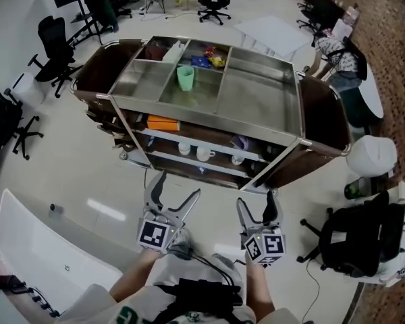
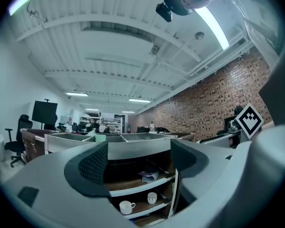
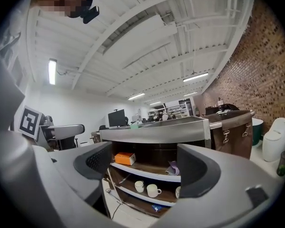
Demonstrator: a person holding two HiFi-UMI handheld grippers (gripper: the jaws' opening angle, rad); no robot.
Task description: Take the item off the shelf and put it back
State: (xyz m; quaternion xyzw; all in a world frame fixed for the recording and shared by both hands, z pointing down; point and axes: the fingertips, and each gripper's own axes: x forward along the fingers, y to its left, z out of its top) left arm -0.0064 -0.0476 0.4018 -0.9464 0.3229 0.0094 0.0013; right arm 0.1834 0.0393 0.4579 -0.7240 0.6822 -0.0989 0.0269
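orange box sits on the shelf; bring right gripper and left gripper, both spread empty, in level.

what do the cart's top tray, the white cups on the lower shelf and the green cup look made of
Top tray: likely stainless steel, brushed grey with soft reflections.
White cups: probably glazed ceramic, glossy white, with thick handles.
Green cup: probably plastic, pale matte green; too small to be sure.
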